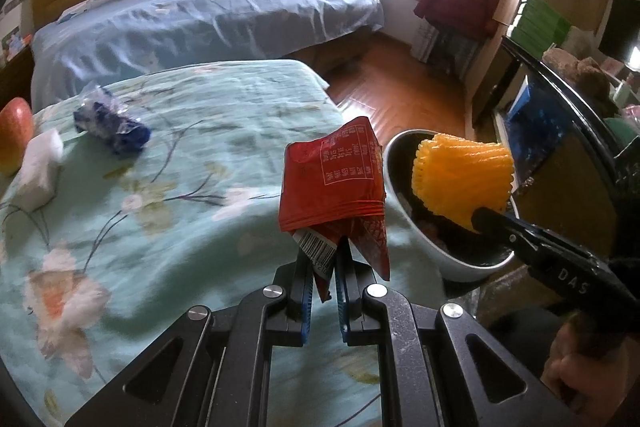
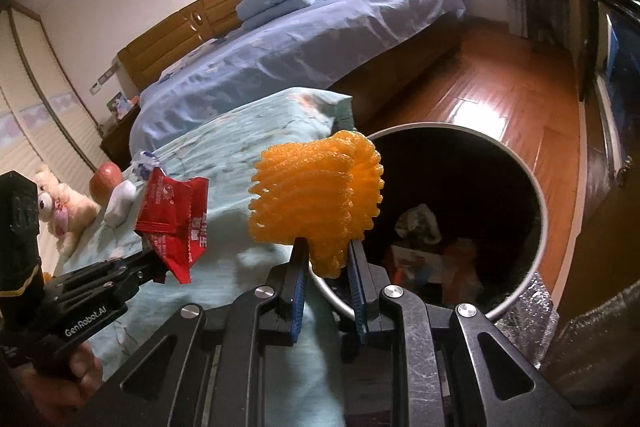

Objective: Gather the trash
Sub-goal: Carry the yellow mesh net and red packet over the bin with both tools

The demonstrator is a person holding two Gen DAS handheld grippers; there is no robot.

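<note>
My left gripper (image 1: pixel 323 251) is shut on a red snack wrapper (image 1: pixel 334 183) and holds it above the teal floral cloth, left of the trash bin (image 1: pixel 404 227). The wrapper also shows in the right wrist view (image 2: pixel 172 223). My right gripper (image 2: pixel 329 247) is shut on an orange foam fruit net (image 2: pixel 316 203), held over the near rim of the round bin (image 2: pixel 536 187), which holds several pieces of trash. The net shows over the bin in the left wrist view (image 1: pixel 460 179). A crumpled blue and clear wrapper (image 1: pixel 110 125) lies on the cloth at the far left.
An apple (image 1: pixel 14 135) and a white foam block (image 1: pixel 38 169) lie at the cloth's left edge. A plush toy (image 2: pixel 66 205) sits further left. A bed with a blue sheet (image 1: pixel 208 19) stands behind. A wooden floor (image 2: pixel 500 99) and dark furniture (image 1: pixel 560 99) lie right.
</note>
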